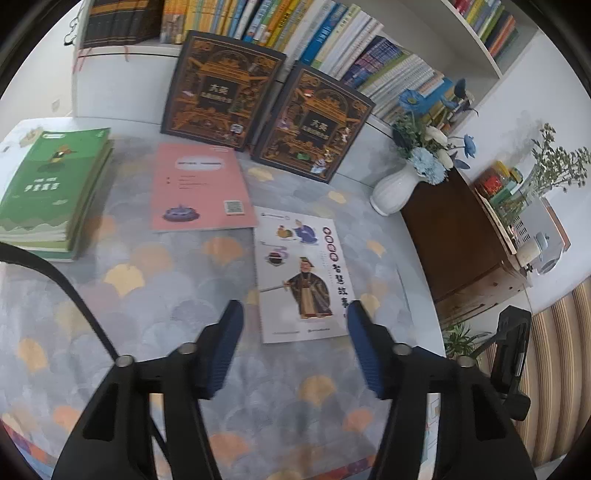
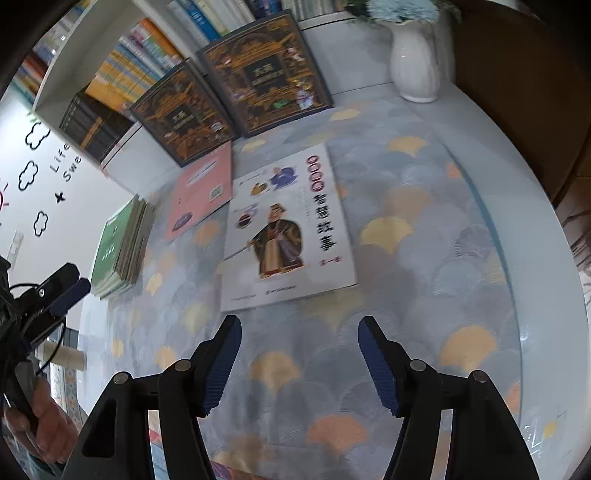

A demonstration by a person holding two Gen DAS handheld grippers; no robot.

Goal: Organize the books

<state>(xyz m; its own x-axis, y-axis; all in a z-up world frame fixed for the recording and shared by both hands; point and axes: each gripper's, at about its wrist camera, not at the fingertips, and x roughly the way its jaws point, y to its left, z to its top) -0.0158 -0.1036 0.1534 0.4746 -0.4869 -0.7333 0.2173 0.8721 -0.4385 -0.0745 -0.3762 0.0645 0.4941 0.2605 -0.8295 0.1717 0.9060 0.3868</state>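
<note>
A white book with a robed figure (image 1: 303, 273) (image 2: 288, 229) lies flat on the patterned tablecloth. A pink book (image 1: 199, 188) (image 2: 201, 188) lies to its left, and a stack of green books (image 1: 48, 192) (image 2: 118, 243) sits further left. Two dark ornate books (image 1: 221, 88) (image 1: 314, 125) (image 2: 181, 114) (image 2: 262, 70) lean upright against the shelf base. My left gripper (image 1: 293, 310) hovers open over the white book's near edge, nothing between its fingers. My right gripper (image 2: 298, 323) is open and empty just in front of that edge.
A white bookshelf (image 1: 295, 33) packed with books stands behind the table. A white vase of blue flowers (image 1: 395, 192) (image 2: 415, 62) stands at the back right, beside a dark wooden cabinet (image 1: 454, 240). A person's hand (image 2: 40, 424) shows at the lower left of the right wrist view.
</note>
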